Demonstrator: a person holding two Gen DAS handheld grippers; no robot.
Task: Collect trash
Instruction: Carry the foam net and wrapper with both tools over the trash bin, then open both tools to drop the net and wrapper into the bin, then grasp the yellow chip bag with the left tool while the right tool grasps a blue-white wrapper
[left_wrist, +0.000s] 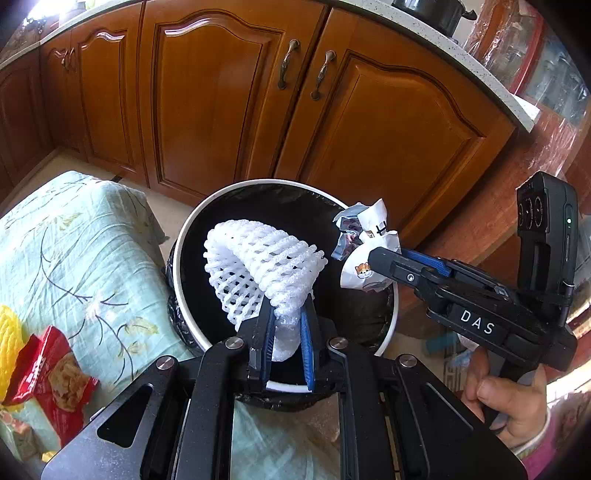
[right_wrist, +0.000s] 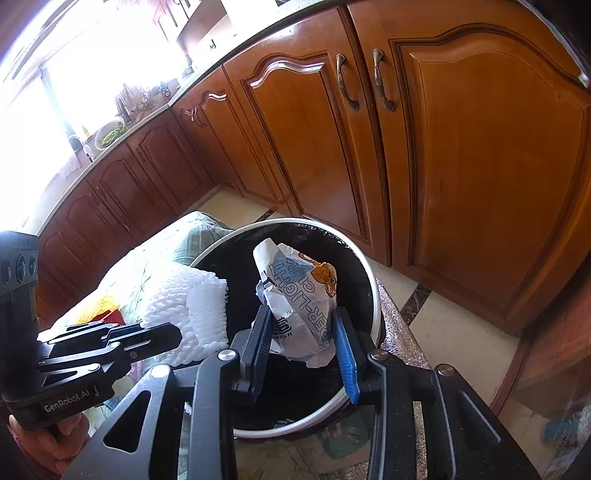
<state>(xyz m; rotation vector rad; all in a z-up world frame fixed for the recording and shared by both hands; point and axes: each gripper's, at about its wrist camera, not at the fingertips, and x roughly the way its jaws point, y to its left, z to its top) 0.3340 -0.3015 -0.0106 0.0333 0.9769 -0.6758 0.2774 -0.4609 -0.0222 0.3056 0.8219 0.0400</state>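
Observation:
My left gripper (left_wrist: 288, 325) is shut on a white foam fruit net (left_wrist: 258, 266) and holds it over the open trash bin (left_wrist: 177, 258), which has a white rim and a black liner. My right gripper (right_wrist: 303, 332) is shut on a crumpled white wrapper (right_wrist: 299, 295) with blue print and an orange cartoon, also above the bin (right_wrist: 373, 295). The wrapper (left_wrist: 365, 236) shows at the bin's right rim in the left wrist view, and the net (right_wrist: 184, 310) shows at the left in the right wrist view.
A table with a pale green floral cloth (left_wrist: 74, 258) stands left of the bin. A red snack packet (left_wrist: 55, 376) and something yellow (left_wrist: 9, 339) lie on it. Wooden cabinet doors (left_wrist: 229, 103) stand close behind the bin, under a countertop.

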